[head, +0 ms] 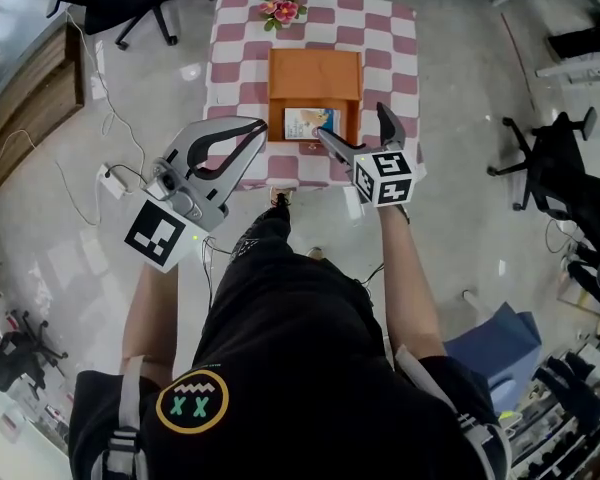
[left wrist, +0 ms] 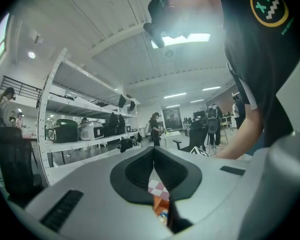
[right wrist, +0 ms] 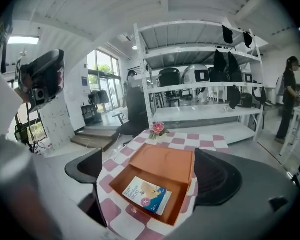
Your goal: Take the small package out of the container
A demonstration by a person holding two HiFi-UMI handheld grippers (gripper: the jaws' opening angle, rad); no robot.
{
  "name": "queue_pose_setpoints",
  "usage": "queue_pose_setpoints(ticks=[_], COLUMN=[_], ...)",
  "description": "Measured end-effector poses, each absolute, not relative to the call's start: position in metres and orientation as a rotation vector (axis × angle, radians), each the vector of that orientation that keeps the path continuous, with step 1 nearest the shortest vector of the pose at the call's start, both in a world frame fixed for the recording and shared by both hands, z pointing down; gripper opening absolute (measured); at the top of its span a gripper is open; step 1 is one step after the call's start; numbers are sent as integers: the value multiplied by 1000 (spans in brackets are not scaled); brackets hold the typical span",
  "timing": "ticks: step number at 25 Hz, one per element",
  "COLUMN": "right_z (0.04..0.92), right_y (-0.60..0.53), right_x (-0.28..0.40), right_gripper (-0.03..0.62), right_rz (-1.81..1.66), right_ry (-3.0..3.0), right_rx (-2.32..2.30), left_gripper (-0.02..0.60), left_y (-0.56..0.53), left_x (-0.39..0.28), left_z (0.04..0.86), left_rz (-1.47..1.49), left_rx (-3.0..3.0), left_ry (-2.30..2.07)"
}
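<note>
Right gripper [head: 354,126] gapes over the orange cardboard box [head: 313,73], apparently clear of the blue-and-white packet [head: 307,123] inside; left gripper [head: 260,126] is clenched empty near the checkered table [head: 238,63].

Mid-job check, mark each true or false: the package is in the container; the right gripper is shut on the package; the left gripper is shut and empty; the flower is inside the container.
1. The small package lies inside the open orange container. True.
2. The right gripper is shut on the package. False: its jaws are apart and the package lies free in the container.
3. The left gripper is shut with nothing between its jaws. True.
4. The flower is inside the container. False: it sits on the checkered cloth beyond the container.
</note>
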State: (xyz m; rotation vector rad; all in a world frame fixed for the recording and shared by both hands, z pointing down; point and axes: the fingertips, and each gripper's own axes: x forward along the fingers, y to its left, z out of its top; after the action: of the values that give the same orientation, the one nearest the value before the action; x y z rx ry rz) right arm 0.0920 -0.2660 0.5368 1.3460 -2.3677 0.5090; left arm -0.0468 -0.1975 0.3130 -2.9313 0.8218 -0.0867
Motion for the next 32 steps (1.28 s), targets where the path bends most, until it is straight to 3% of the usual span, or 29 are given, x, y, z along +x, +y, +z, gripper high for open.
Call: queue_pose_setpoints(ticks=[19,32], right_z=[673,725], right_y=[-291,-290], right_x=[91,95], right_gripper=[532,451], right_rz=[738,889], right_ry=[-2068,-1860], right_rx=[1353,1329], left_gripper=[18,18], left_y=[-223,-228], left_x=[-59,-68], left_z=[326,331], left_rz=[-110,-115], left_rx=[-2963,-2973], left_ry=[849,865])
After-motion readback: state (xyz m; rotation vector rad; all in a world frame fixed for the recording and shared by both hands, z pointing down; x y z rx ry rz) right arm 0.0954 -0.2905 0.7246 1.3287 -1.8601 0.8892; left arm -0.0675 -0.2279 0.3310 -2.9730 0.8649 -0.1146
